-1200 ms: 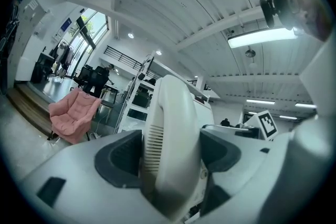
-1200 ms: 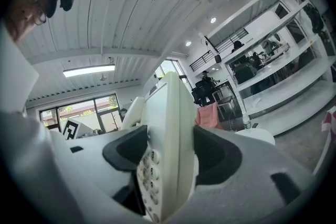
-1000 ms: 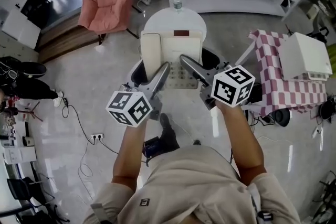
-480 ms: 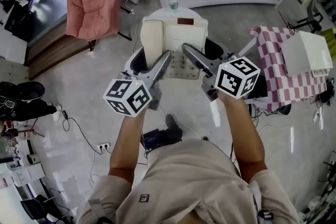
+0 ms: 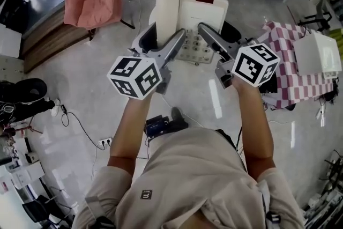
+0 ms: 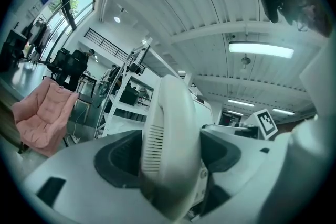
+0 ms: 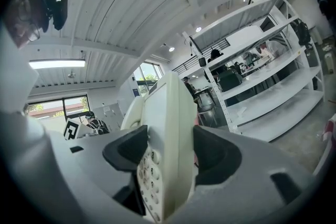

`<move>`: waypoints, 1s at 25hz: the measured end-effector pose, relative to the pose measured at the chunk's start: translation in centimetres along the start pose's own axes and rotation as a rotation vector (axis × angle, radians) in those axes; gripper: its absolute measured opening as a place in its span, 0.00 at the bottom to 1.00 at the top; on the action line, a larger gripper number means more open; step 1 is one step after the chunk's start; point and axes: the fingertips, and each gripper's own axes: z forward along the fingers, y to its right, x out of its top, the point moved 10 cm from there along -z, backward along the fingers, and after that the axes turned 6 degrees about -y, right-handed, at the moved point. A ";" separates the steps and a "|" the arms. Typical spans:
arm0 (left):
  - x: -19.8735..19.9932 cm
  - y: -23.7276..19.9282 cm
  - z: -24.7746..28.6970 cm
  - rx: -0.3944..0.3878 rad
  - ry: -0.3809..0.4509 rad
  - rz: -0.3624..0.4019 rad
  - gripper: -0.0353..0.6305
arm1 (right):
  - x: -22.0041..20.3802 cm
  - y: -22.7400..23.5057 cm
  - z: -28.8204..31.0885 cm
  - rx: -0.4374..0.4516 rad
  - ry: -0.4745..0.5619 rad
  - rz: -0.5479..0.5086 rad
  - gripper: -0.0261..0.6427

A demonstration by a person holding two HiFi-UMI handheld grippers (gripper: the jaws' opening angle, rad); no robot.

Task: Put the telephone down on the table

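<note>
— Telephone (image 5: 206,10) down yet?
— No. My 2 grippers hold it in the air: left gripper (image 5: 179,43) clamped on its handset (image 5: 166,10), right gripper (image 5: 208,35) beside its keypad (image 7: 152,181). Lowering is all left.

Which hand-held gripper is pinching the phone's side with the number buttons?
The right hand-held gripper: its jaws clamp the telephone's edge beside the keypad. The left hand-held gripper clamps the side with the handset instead.
</note>
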 end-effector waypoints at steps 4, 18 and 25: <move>0.9 -2.5 0.0 -0.008 0.011 -0.013 0.54 | 0.7 -0.5 2.5 -0.011 -0.002 -0.016 0.42; 3.5 -9.5 -0.1 0.113 0.074 -0.022 0.54 | 3.3 0.4 12.3 0.130 -0.037 -0.079 0.42; 4.7 -12.2 2.0 0.194 0.102 -0.025 0.54 | 4.9 3.2 16.8 0.220 -0.070 -0.082 0.42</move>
